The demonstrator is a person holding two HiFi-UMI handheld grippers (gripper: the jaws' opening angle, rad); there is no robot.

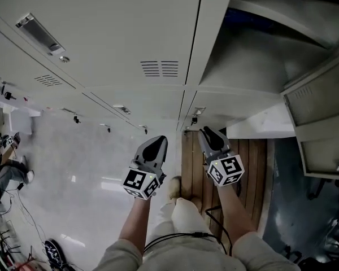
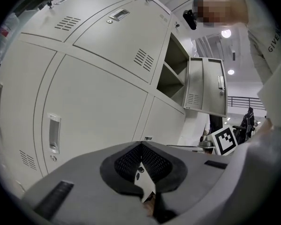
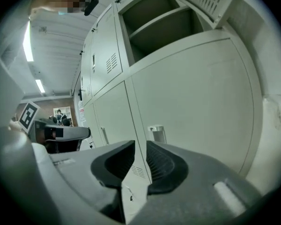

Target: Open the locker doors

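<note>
Facing shut lower doors, left gripper and right gripper hang clear.

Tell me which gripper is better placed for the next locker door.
Probably right: the right gripper is open, a door handle just ahead. The left gripper is shut, its nearest handle far aside.

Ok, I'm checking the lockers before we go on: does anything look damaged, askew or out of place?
Nothing looks damaged or spilled. One upper locker stands open, its door swung out, shelves bare where they show; the closed doors beside and below it sit flush.
</note>
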